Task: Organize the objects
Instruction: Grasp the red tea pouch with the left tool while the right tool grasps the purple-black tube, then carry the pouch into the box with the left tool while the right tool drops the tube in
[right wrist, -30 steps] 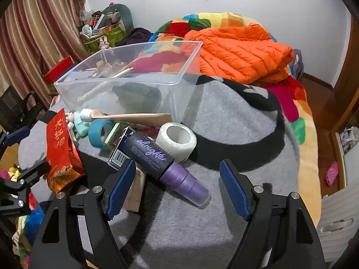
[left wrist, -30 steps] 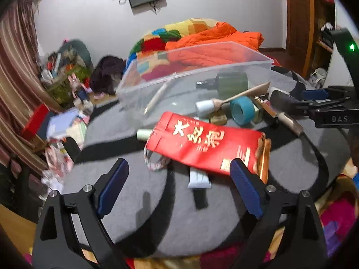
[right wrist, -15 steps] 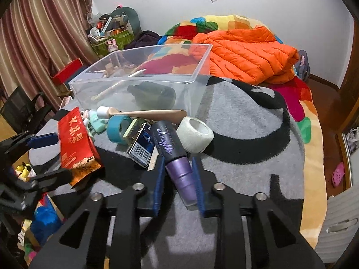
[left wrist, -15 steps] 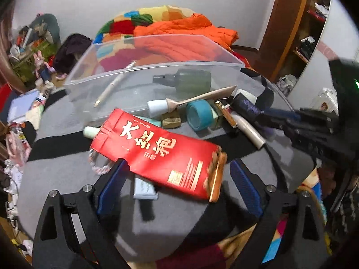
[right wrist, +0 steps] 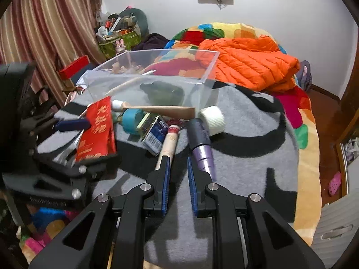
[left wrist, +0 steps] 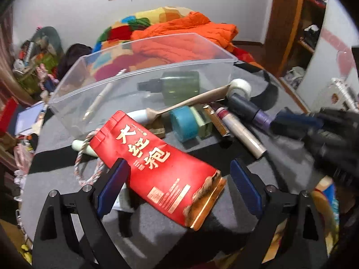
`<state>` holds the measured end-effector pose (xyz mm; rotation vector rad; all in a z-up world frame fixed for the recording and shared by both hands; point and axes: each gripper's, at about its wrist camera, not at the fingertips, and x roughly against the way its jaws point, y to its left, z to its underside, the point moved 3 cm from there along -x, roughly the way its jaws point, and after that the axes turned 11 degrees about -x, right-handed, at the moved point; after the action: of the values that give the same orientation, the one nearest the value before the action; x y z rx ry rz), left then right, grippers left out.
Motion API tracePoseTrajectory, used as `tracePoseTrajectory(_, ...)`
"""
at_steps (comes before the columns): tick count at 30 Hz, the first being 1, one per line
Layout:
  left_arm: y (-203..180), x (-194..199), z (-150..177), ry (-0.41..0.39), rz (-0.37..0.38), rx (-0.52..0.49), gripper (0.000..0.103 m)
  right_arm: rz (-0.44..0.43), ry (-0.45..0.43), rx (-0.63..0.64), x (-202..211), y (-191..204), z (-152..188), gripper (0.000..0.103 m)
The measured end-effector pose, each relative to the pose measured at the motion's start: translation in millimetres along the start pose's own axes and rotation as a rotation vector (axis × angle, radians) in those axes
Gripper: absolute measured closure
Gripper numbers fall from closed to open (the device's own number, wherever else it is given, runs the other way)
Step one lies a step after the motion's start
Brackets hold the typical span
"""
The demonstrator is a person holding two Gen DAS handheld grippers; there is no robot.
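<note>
The left gripper (left wrist: 179, 186), at the bottom of the left wrist view, stands wide open. Its two pads are on either side of the lower end of the red packet (left wrist: 157, 163) and do not press on it. The right gripper (right wrist: 178, 168), at the bottom centre of its own view, is closed on nothing; only the grey blanket (right wrist: 235, 157) shows in the narrow gap. The purple bottle (right wrist: 200, 143) lies just to the right of its fingers and the cream tube (right wrist: 170, 142) just to the left.

The step in hand seems to be picking up the red packet to put it in the clear bin (left wrist: 157, 70) in the upper middle of the frame. To do this well, the left gripper should go lower and square to the packet, and close across its narrow width, because the glossy packet can slide. The right gripper likely needs to open again and centre on the bottle.

Counted: one bin, with one green bottle (left wrist: 179, 87) and one pen (left wrist: 98, 99) inside. Outside lie one red packet, one blue tape roll (left wrist: 184, 123), one white roll (left wrist: 240, 88), one wooden spoon (left wrist: 193, 103), one purple bottle and one cream tube.
</note>
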<state>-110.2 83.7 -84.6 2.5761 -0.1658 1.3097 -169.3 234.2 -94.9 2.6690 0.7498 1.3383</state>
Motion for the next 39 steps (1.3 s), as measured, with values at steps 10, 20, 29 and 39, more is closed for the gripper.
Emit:
tracePoseTrajectory(10, 19.7, 12.7, 28.0, -0.003, -0.028, 0.031, 0.010, 0.027, 0.057, -0.037, -35.1, -17.6, -18.7, 0.074)
tracePoseTrajectory(20, 56.0, 35.0, 60.5, 0.001, -0.007, 0.078, 0.010, 0.021, 0.073, -0.051, -44.2, -13.5, -4.2, 0.080)
tracePoseTrajectory(29, 48.4, 10.7, 50.5, 0.024, -0.010, 0.091, 0.011, 0.012, 0.090, -0.054, -29.9, -12.5, 9.0, 0.080)
tracePoseTrajectory(39, 64.4, 9.6, 56.0, -0.004, 0.014, 0.159, 0.048, 0.053, 0.082, -0.106, -44.6, -14.3, -3.6, 0.080)
